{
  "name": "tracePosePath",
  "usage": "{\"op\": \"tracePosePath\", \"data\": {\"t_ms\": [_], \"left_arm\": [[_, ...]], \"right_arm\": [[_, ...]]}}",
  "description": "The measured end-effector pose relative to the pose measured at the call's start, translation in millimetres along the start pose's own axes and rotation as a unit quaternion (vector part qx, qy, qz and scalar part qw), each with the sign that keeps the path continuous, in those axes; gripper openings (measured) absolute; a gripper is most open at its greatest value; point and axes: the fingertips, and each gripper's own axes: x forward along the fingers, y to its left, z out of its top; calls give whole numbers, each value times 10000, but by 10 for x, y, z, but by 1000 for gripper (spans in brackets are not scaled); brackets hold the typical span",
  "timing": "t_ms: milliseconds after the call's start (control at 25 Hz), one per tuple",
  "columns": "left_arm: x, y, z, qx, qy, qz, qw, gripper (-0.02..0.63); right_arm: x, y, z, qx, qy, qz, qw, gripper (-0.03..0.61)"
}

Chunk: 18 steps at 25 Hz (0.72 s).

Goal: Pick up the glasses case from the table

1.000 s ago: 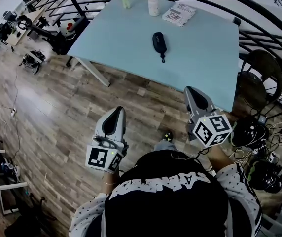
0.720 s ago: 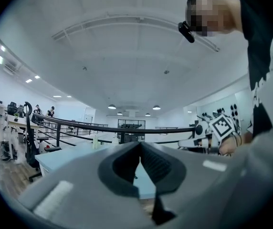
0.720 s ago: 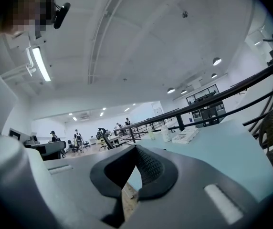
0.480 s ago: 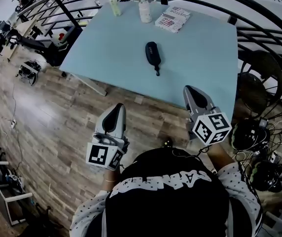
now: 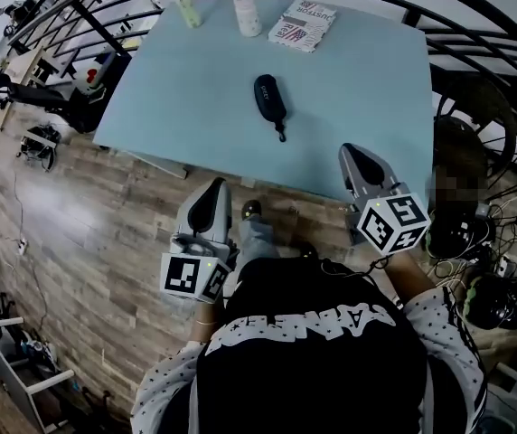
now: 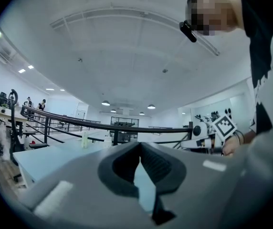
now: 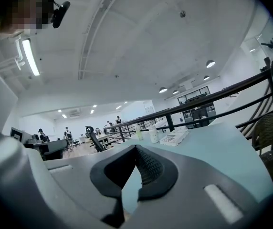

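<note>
One glasses case (image 5: 269, 99), logo unreadable

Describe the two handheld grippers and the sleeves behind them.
Both the left gripper and right gripper are light grey shells with dark grey ribbed pads, each carrying a white cube of black square markers. The sleeves are white with black dots.

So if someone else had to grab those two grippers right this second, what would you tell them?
Left gripper: shut, empty, above the floor just short of the table.
Right gripper: shut, empty, by the table's near edge.
Glasses case: lying mid-table, untouched, its strap end toward the person.
Done: nothing picked up yet.
Left: reach in, open a gripper, close it on the case and lift.
</note>
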Motion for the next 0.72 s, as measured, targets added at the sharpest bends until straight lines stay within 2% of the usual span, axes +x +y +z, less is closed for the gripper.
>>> {"op": "tracePosePath", "data": {"t_ms": [400,720], "left_arm": [[1072,442,190,134,-77,-1033,9945,0],[1617,1078,167,29,-16,-1355,9908,0]], "right_arm": [[640,-269,154,138,-117,-732,9972,6],[1425,-261,105,136,86,-975,9951,17]]}}
